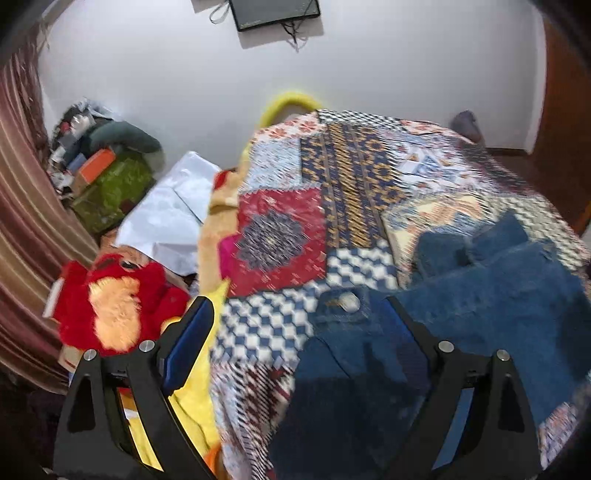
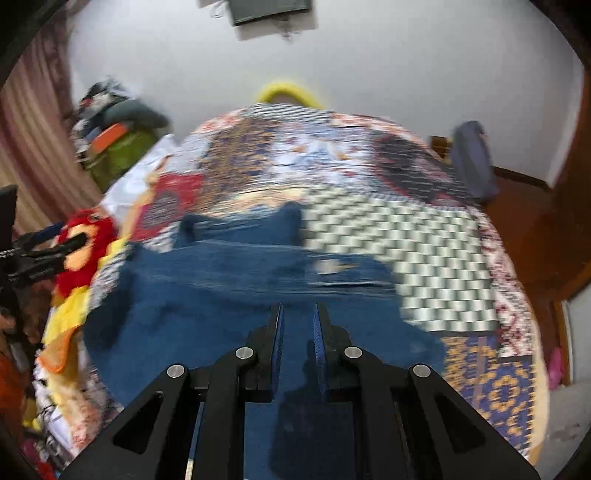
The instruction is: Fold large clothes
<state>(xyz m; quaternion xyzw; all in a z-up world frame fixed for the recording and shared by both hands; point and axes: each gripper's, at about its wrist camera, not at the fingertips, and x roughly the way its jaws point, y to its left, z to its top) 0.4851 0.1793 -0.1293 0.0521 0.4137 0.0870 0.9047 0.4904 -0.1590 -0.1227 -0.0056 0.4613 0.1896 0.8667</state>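
A pair of blue denim jeans (image 1: 461, 306) lies spread on a bed covered by a patchwork quilt (image 1: 332, 206). A metal waist button (image 1: 347, 301) shows near the middle. My left gripper (image 1: 299, 310) is wide open above the waist end of the jeans, at the quilt's near left edge. In the right wrist view the jeans (image 2: 221, 288) lie across the quilt (image 2: 406, 258), blurred by motion. My right gripper (image 2: 298, 314) hovers above the denim with its jaws narrowly apart and nothing between them. The left gripper shows at the far left (image 2: 33, 254).
A red plush toy (image 1: 114, 302) and yellow cloth (image 1: 192, 406) lie left of the bed. A cluttered pile with a green box (image 1: 110, 188) stands by a striped curtain (image 1: 26, 221). A white wall with a dark screen (image 1: 273, 13) is behind. A wooden door (image 1: 565, 129) is at the right.
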